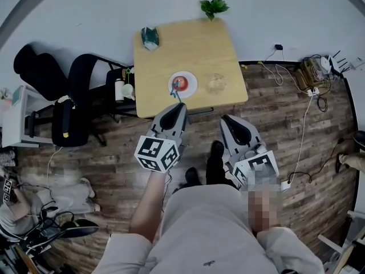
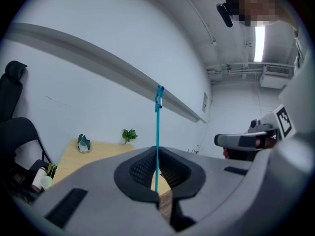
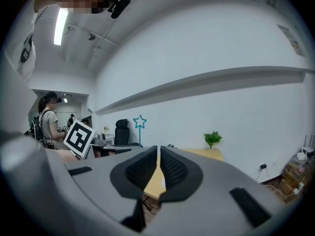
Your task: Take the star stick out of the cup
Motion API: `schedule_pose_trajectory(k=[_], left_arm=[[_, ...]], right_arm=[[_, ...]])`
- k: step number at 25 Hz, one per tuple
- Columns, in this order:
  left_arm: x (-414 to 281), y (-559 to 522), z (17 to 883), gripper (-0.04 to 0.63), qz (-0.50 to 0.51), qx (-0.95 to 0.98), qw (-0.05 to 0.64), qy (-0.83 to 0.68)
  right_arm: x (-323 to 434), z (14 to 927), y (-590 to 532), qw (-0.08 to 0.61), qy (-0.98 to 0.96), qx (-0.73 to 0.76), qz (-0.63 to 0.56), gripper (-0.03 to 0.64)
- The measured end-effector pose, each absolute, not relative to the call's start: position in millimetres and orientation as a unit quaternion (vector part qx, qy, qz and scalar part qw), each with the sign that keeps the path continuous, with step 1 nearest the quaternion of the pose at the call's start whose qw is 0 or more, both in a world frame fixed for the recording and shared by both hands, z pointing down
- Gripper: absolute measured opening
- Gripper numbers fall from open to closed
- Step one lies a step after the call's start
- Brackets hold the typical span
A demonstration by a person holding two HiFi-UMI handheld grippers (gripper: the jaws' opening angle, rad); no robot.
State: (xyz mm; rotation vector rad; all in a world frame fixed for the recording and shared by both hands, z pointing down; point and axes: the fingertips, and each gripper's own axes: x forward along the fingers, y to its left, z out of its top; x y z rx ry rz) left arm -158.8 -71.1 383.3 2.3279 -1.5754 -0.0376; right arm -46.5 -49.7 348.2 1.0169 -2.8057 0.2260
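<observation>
The left gripper (image 1: 178,108) has its jaws clamped on the star stick (image 2: 157,141) — the thin blue shaft runs up between them with the star on top. It is held in the air off the near edge of the table (image 1: 171,50), touching nothing on it. The stick looks to be out of the cup; I cannot tell which item on the table is the cup. The right gripper (image 1: 228,123), also off the table's near edge, has its jaws together on nothing. What is left is probably to set the stick down — lower it level onto a bare part of the table, then let go.
</observation>
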Motion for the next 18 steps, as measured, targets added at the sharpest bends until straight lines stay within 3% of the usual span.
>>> schedule_pose_trajectory(k=[18], left_arm=[[-170, 1, 341, 0.015, -0.026, 0.816, 0.132, -0.562]], right_arm=[[-60, 301, -17, 0.044, -0.940, 0.337, 0.034, -0.002]])
